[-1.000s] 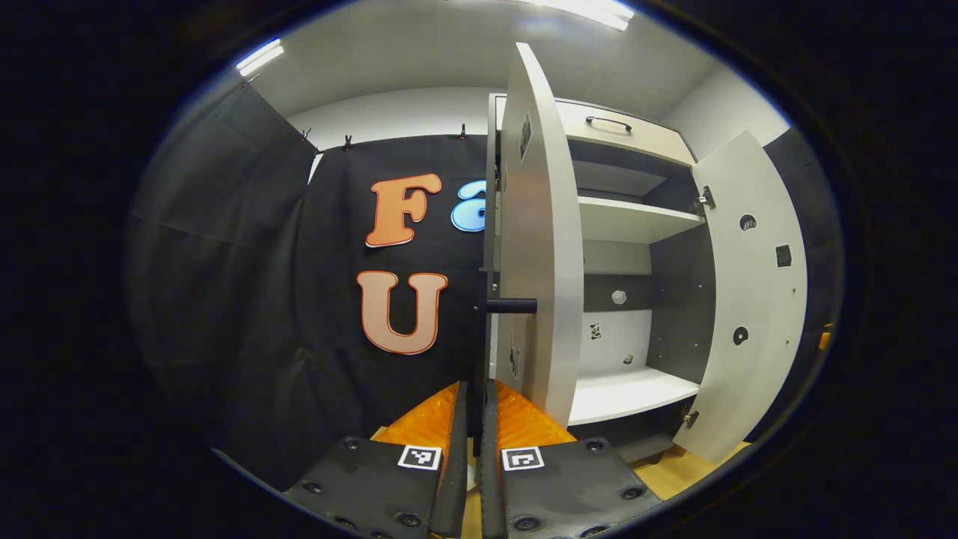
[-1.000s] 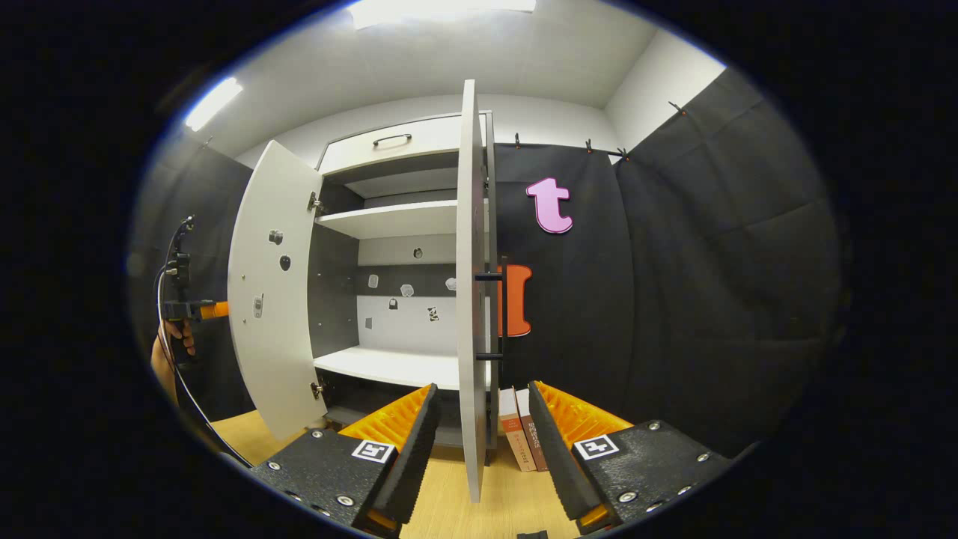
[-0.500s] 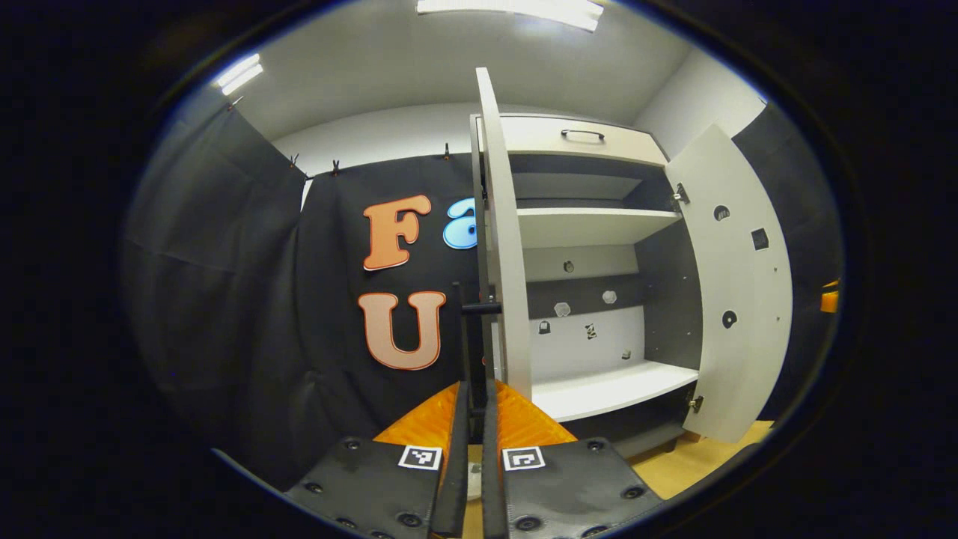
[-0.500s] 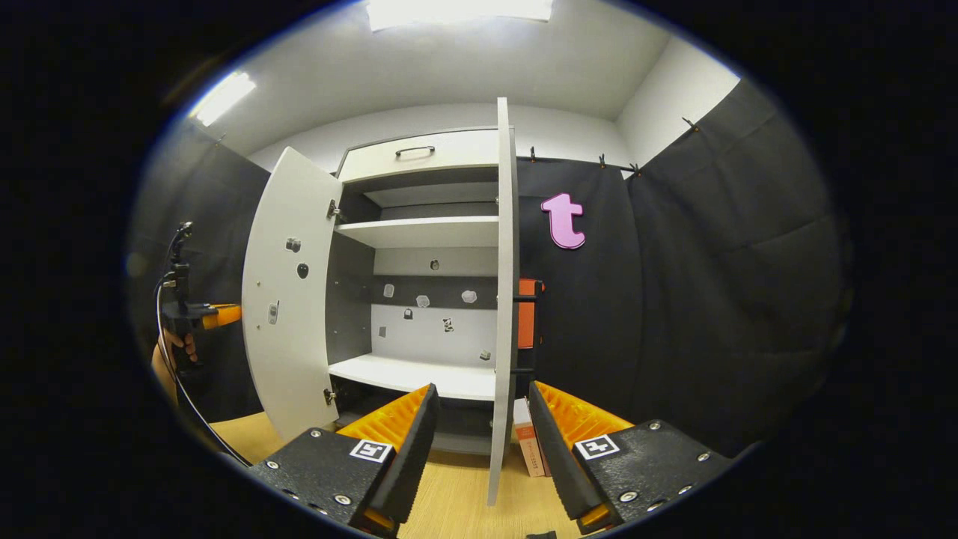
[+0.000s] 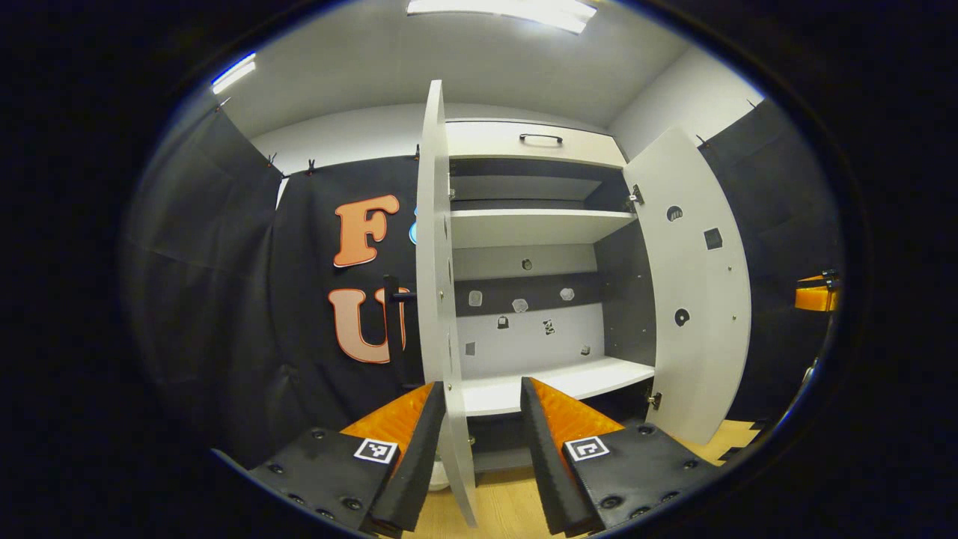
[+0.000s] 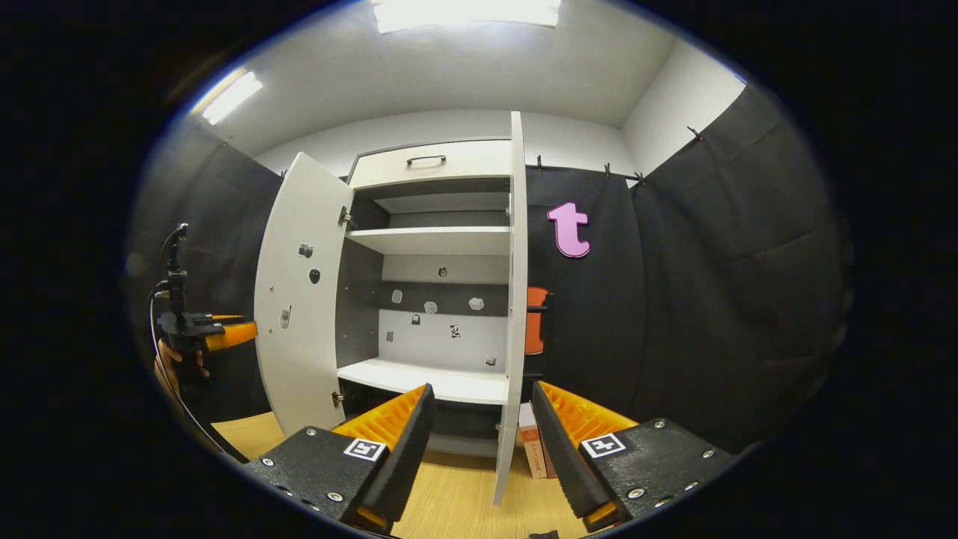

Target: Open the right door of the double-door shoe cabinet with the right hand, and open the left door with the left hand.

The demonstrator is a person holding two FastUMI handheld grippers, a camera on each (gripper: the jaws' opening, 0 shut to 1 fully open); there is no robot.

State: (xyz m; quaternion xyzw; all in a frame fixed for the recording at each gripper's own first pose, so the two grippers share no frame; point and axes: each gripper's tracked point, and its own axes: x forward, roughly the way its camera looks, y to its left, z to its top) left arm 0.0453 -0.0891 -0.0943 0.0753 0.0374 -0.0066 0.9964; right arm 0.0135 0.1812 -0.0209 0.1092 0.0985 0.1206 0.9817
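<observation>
Each gripper (image 5: 473, 449) has black screwed plates bearing square markers; ribbed inner faces.

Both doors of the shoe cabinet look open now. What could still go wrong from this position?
1. In the left gripper view the left door stands edge-on between the open fingers; moving sideways may knock it.
2. In the right gripper view the right door likewise stands between the open fingers, so a bump may swing it.
3. Books stand on the floor beside that door; the right gripper could tip them.

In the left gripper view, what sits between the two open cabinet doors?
The cabinet's open interior: an upper shelf and a lower shelf, both bare, between the left door and right door.
</observation>
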